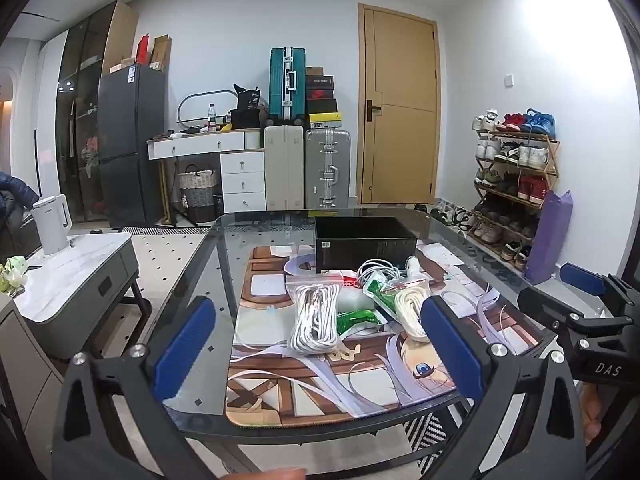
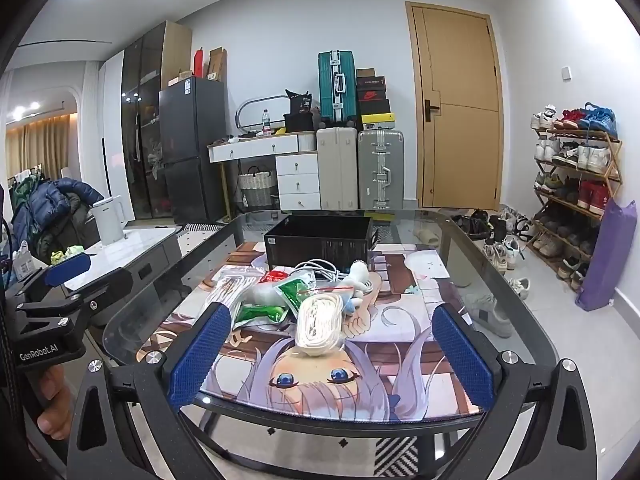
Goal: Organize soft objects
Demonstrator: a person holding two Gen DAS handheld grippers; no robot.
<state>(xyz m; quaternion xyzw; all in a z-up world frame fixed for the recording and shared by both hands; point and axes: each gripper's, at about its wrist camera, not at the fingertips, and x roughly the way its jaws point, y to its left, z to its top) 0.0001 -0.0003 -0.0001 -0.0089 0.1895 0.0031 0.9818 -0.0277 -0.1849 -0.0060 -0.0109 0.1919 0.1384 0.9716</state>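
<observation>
A pile of soft items lies on a printed mat (image 1: 320, 392) on the glass table: a bagged white cord bundle (image 1: 314, 316), a bagged cream cord bundle (image 2: 320, 322), green packets (image 2: 294, 290), a loose white cable (image 1: 378, 270) and a small plush toy (image 2: 360, 276). An open black box (image 1: 362, 244) stands behind the pile. My left gripper (image 1: 318, 348) is open and empty, in front of the pile. My right gripper (image 2: 330, 354) is open and empty, just short of the cream bundle. Each gripper shows in the other's view, the right one (image 1: 580, 316) and the left one (image 2: 68, 280).
The glass table's edge (image 2: 532, 320) curves near me. A side cabinet (image 1: 76, 276) with a white kettle (image 1: 52, 224) stands to the left. A shoe rack (image 2: 576, 188), a purple bag (image 2: 608, 256) and loose shoes are on the right. Suitcases and a door stand at the back.
</observation>
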